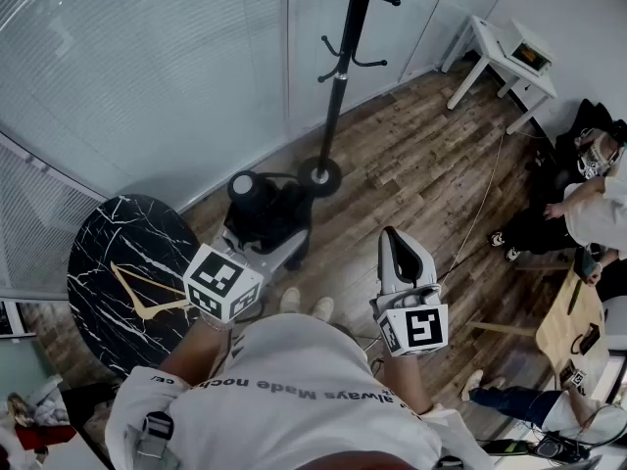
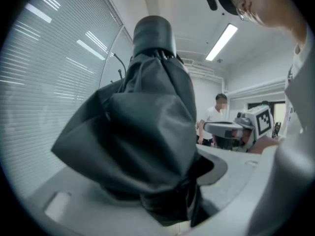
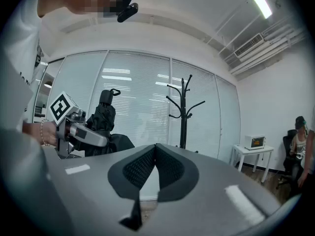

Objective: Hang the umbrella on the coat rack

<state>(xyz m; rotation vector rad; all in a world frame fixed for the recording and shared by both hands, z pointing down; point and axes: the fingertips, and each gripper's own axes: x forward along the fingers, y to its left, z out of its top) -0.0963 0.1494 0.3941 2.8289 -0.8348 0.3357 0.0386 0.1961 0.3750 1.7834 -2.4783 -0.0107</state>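
Observation:
A folded black umbrella (image 1: 263, 207) stands upright in my left gripper (image 1: 263, 241), which is shut on its bunched fabric. In the left gripper view the umbrella (image 2: 142, 132) fills the middle, handle cap at the top, and hides most of the left gripper (image 2: 165, 186). The black coat rack (image 1: 341, 76) stands straight ahead by the glass wall, its round base (image 1: 320, 176) just beyond the umbrella. My right gripper (image 1: 394, 241) is held level to the right, shut with nothing in it. In the right gripper view the pads (image 3: 170, 168) meet, with the coat rack (image 3: 183, 113) beyond them.
A round black marble table (image 1: 113, 272) is at my left. A white side table (image 1: 495, 57) with a small oven stands at the back right. A seated person (image 1: 588, 199) and a wooden table (image 1: 573, 326) are on the right. Blinds cover the glass wall behind the rack.

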